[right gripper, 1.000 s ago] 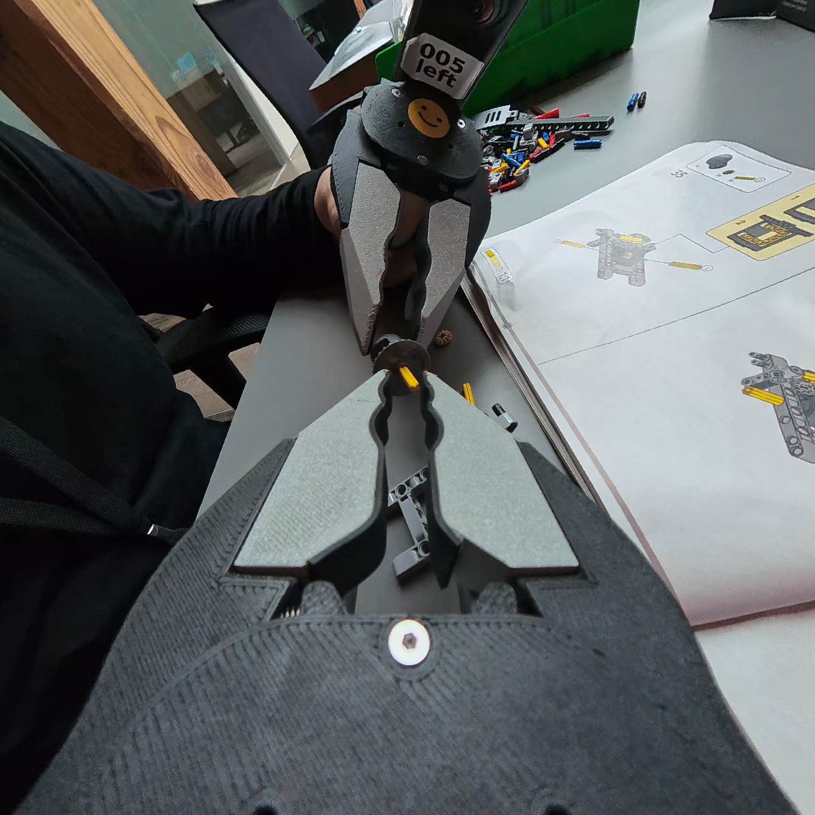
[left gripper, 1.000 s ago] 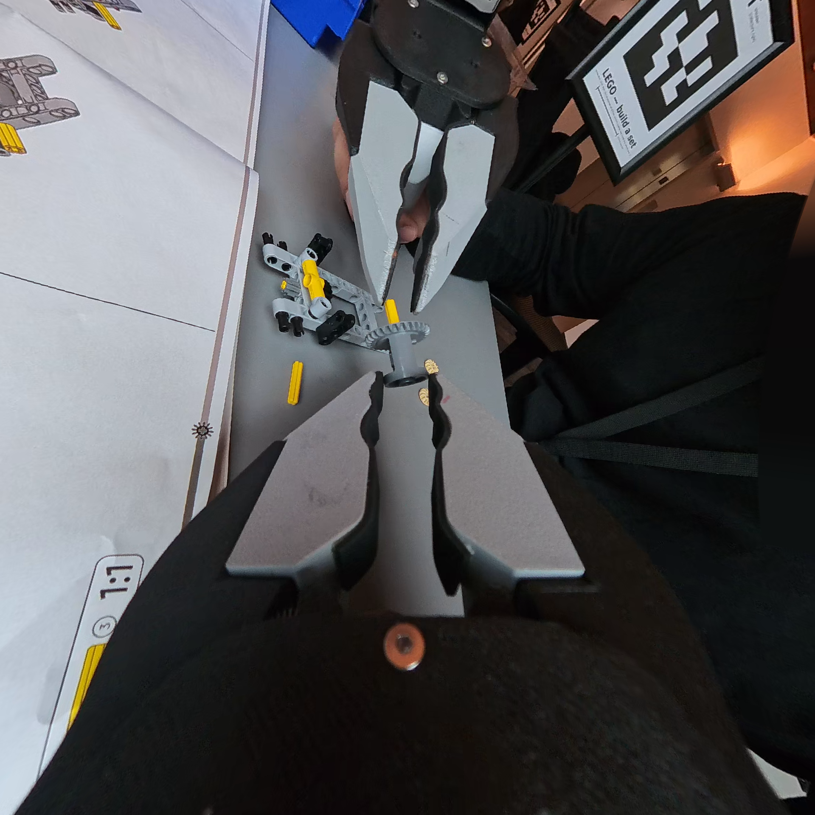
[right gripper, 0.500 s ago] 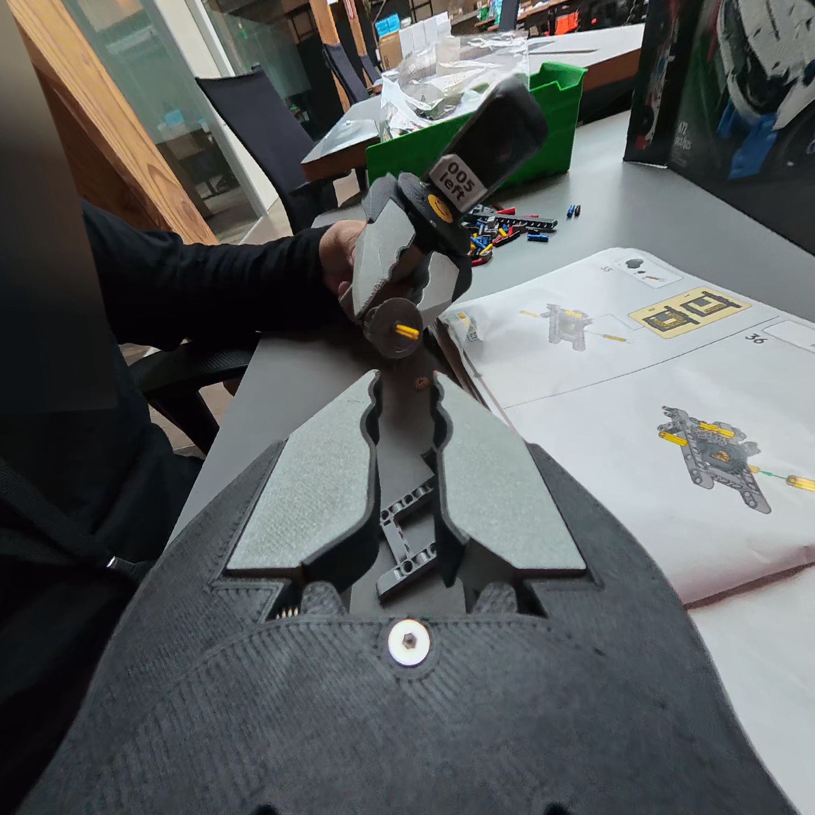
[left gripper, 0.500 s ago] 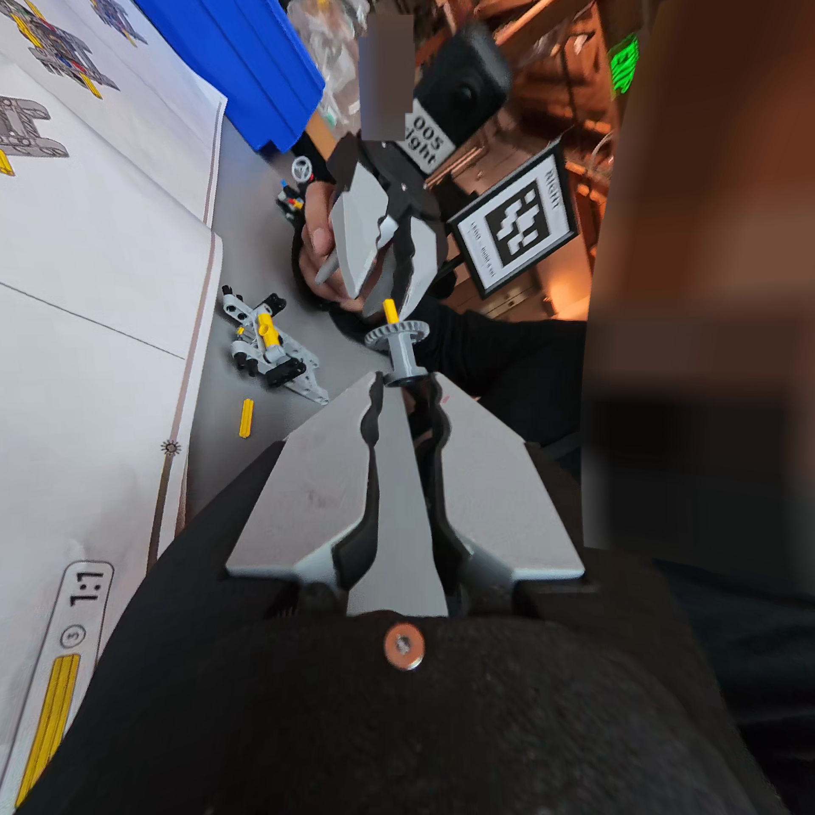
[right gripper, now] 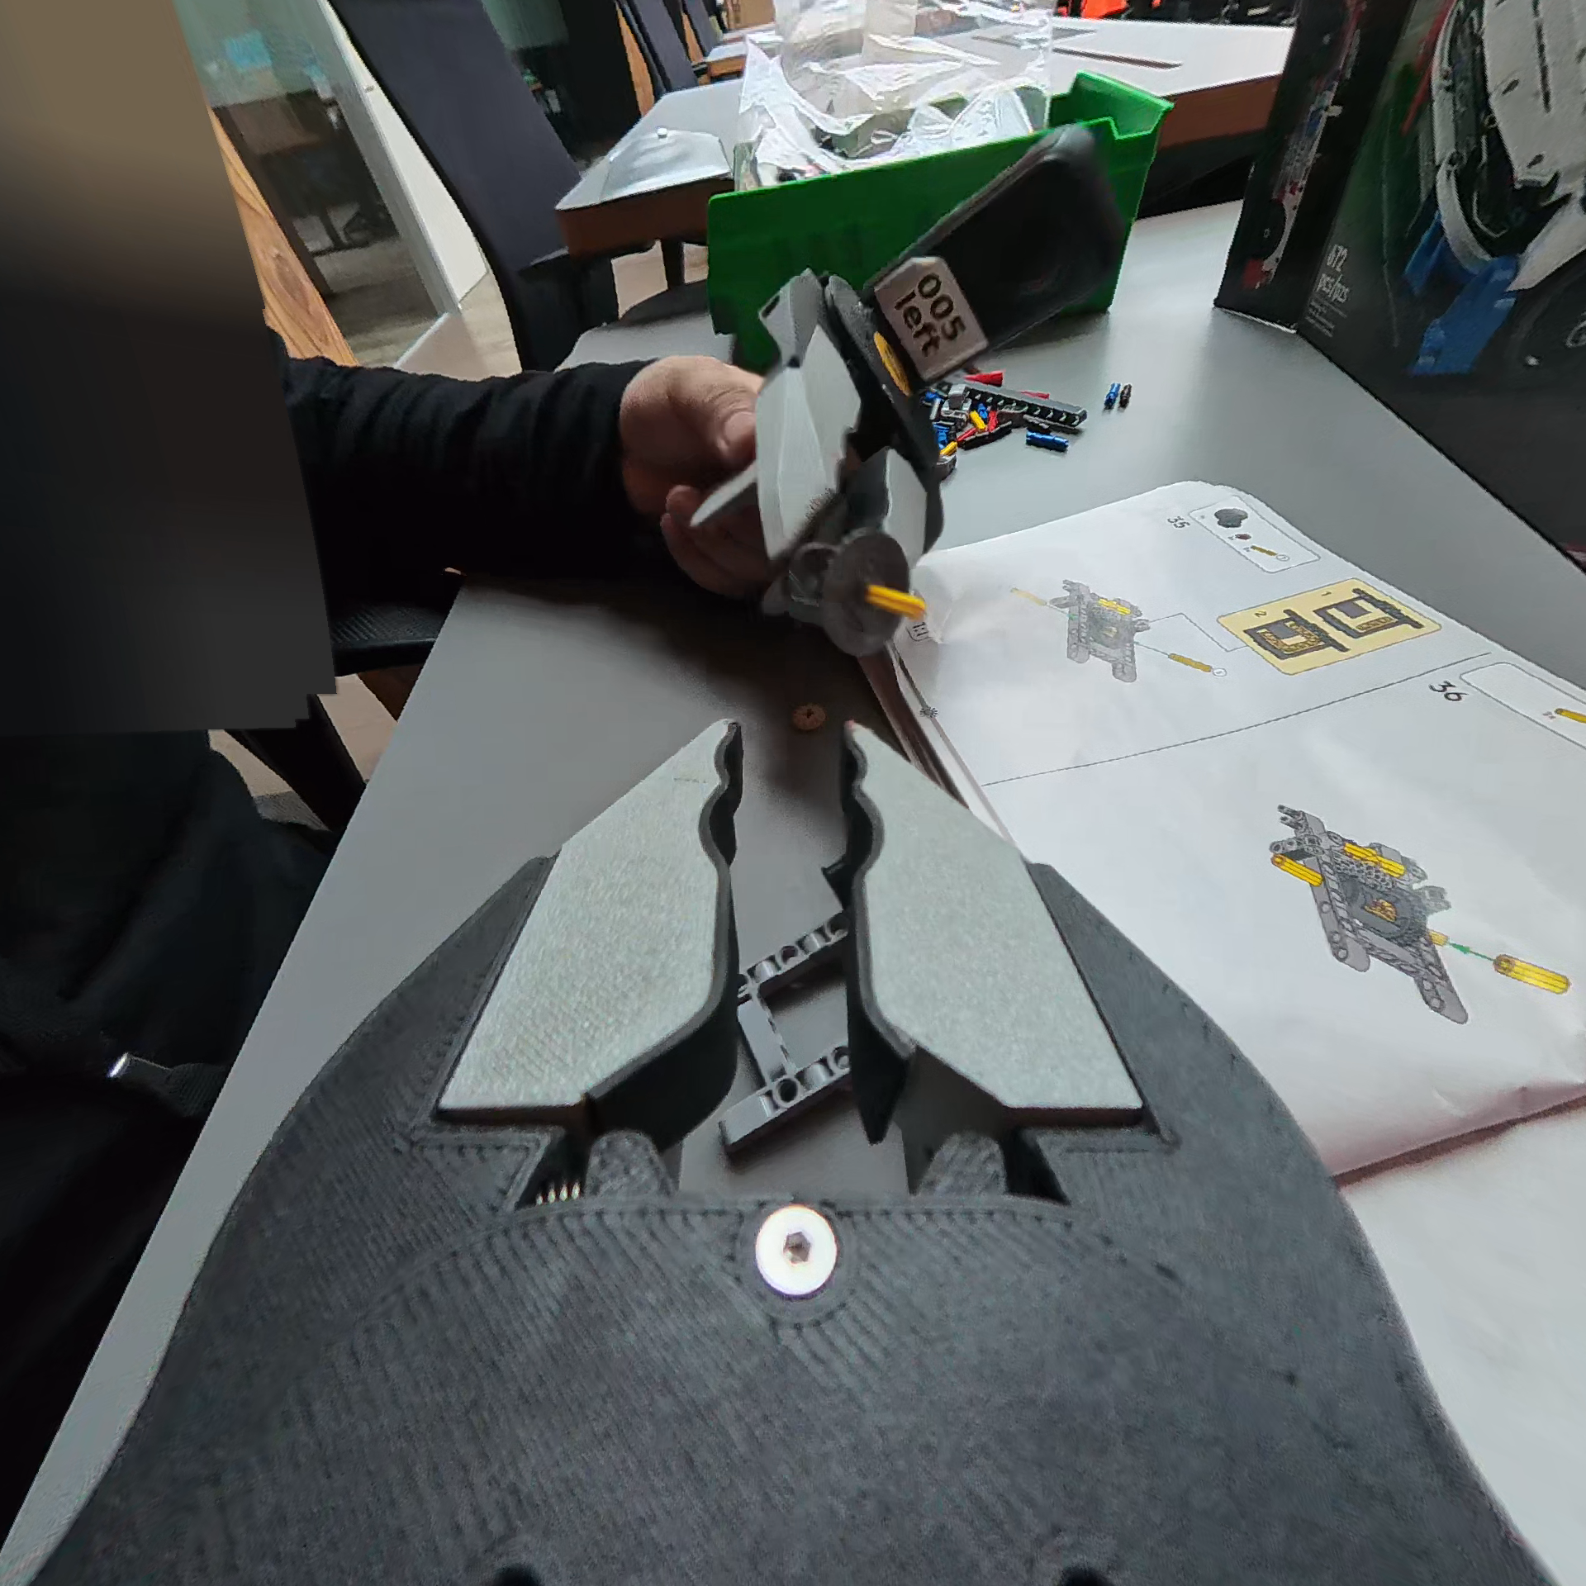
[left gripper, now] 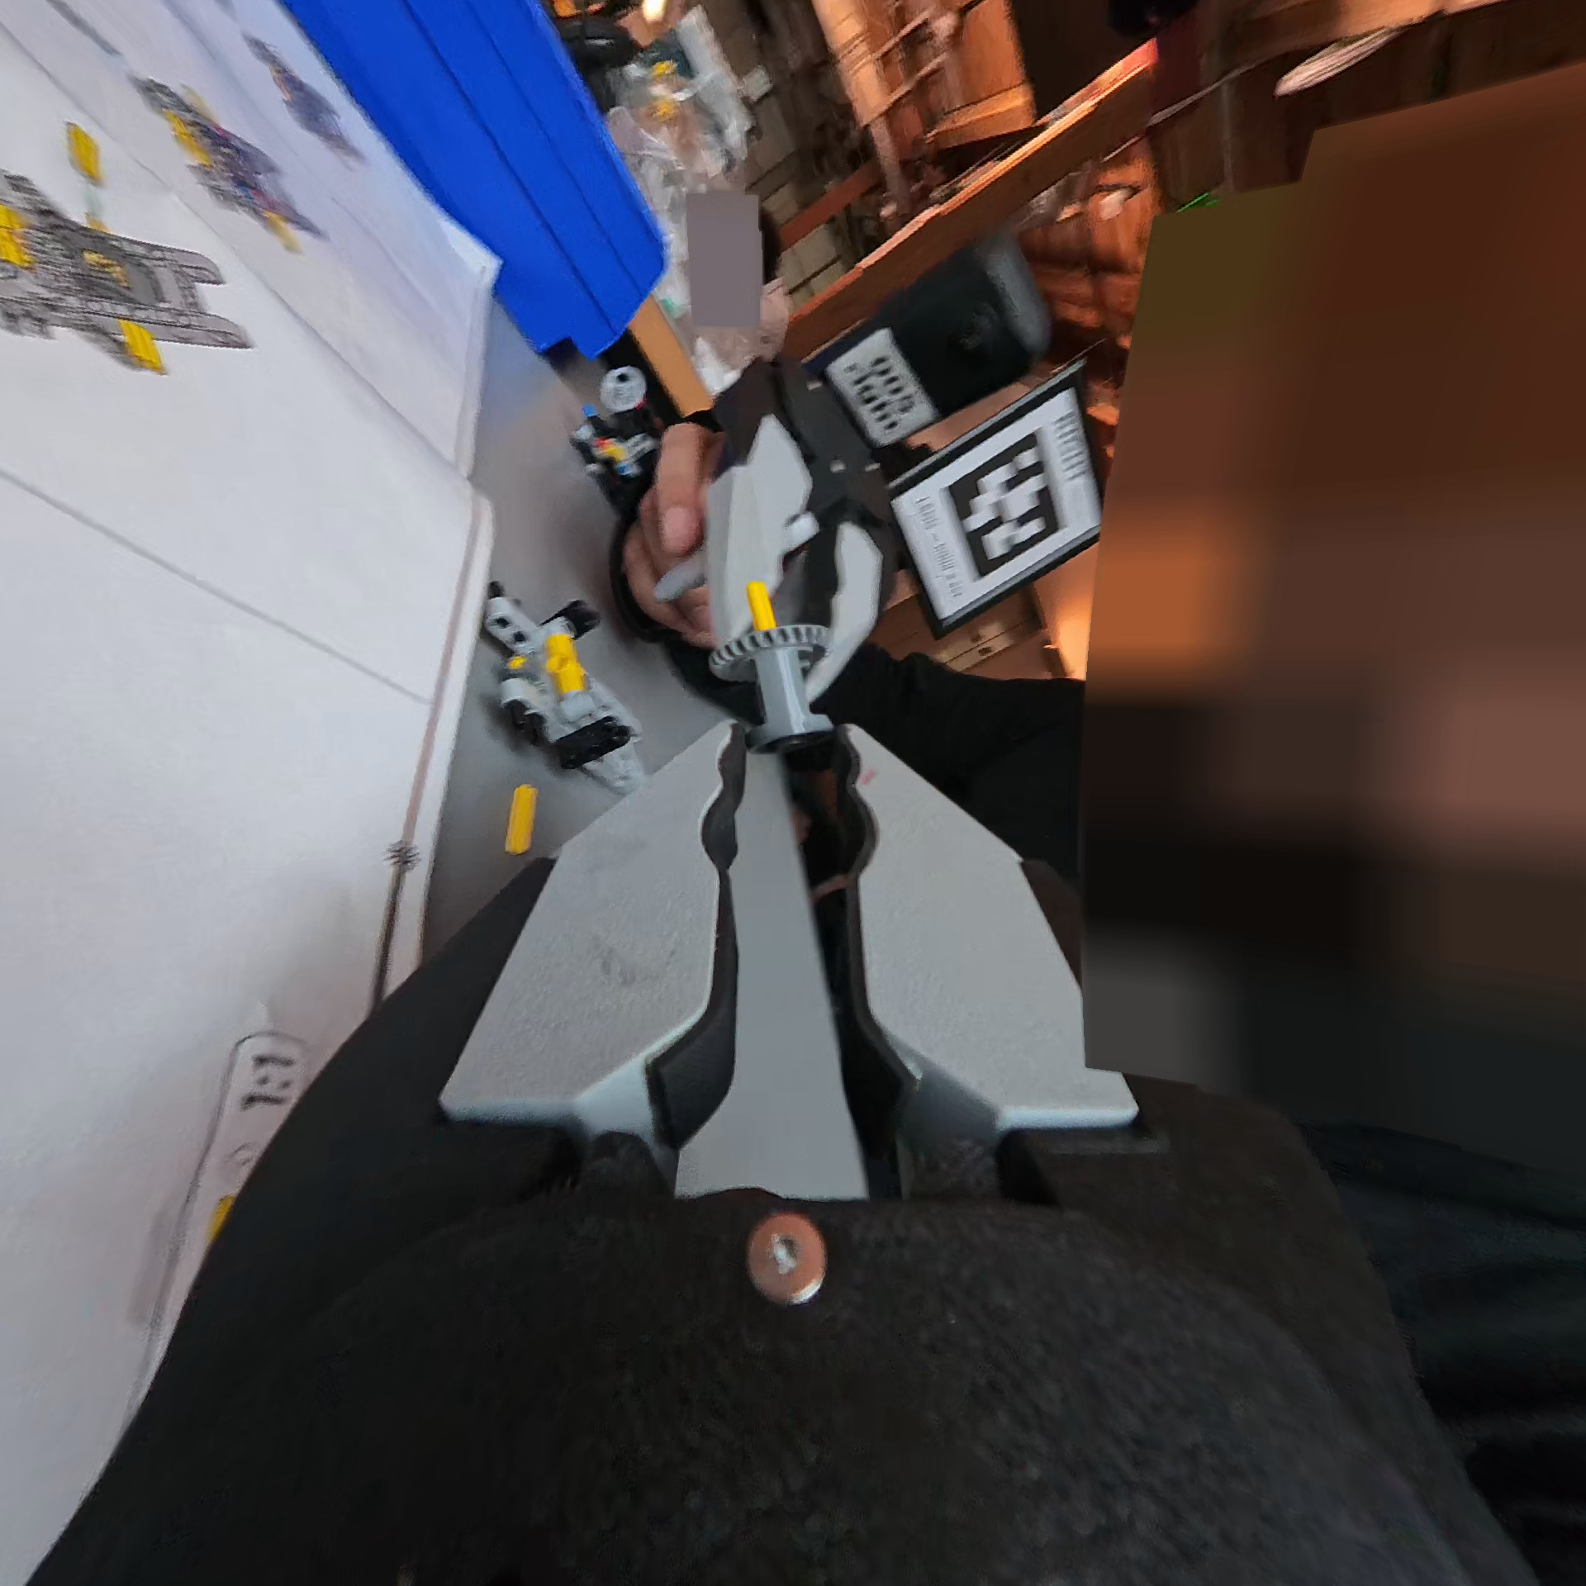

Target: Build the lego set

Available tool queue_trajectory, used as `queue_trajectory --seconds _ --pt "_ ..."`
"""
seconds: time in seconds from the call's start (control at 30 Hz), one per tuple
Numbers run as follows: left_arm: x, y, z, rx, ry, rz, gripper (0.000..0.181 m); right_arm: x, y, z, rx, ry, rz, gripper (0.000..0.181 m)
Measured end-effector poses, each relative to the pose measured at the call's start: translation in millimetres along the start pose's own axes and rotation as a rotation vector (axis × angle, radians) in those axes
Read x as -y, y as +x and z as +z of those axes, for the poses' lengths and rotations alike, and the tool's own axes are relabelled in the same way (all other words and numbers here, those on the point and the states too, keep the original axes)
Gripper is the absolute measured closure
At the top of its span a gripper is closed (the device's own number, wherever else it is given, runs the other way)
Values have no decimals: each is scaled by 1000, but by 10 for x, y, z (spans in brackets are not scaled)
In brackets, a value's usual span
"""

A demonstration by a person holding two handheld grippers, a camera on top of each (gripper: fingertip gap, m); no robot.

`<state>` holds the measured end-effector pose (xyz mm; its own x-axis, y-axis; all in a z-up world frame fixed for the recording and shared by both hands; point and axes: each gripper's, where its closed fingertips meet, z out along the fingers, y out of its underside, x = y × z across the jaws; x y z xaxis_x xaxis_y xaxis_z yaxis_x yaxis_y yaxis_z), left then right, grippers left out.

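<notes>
The left gripper is gripping the grey gear piece by its lower end, fingers closed tight on it, and is holding it in the air above the grey table. The gear disc is sitting near the top of the piece, and a yellow axle is sticking out beyond it (in the right wrist view the axle is pointing toward the booklet). The right gripper is hanging above the table with its fingers apart and nothing between them; a dark grey frame is lying on the table below its fingers. A small grey-yellow-black assembly is resting on the table beside the booklet edge, with a loose yellow pin near it.
</notes>
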<state>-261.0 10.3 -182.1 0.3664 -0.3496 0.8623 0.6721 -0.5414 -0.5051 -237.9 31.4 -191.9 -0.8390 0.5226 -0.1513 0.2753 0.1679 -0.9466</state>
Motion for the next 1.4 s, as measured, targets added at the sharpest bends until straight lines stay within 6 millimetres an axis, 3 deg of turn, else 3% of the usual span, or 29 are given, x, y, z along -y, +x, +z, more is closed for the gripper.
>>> queue_trajectory --seconds 0.03,0.17,0.3,0.4,0.53,1.0,1.4 --pt "-45 -102 5 82 -34 37 164 -20 -35 9 15 -14 -12 165" --pt "-276 -327 53 319 -221 241 163 -165 -240 54 96 -99 -93 166" --pt "-448 -319 148 350 -336 370 163 -443 -541 49 197 -238 -256 164" --pt "-518 -400 150 395 -386 404 164 -623 -632 53 191 -340 -391 166" --pt "-552 -438 154 417 -412 412 163 -752 -732 97 213 -410 -450 169" --pt "-535 -540 100 465 -399 333 163 -852 -641 144 163 -463 -478 173" --pt "-598 -539 165 473 -433 354 163 -625 -342 289 -119 -406 -600 174"
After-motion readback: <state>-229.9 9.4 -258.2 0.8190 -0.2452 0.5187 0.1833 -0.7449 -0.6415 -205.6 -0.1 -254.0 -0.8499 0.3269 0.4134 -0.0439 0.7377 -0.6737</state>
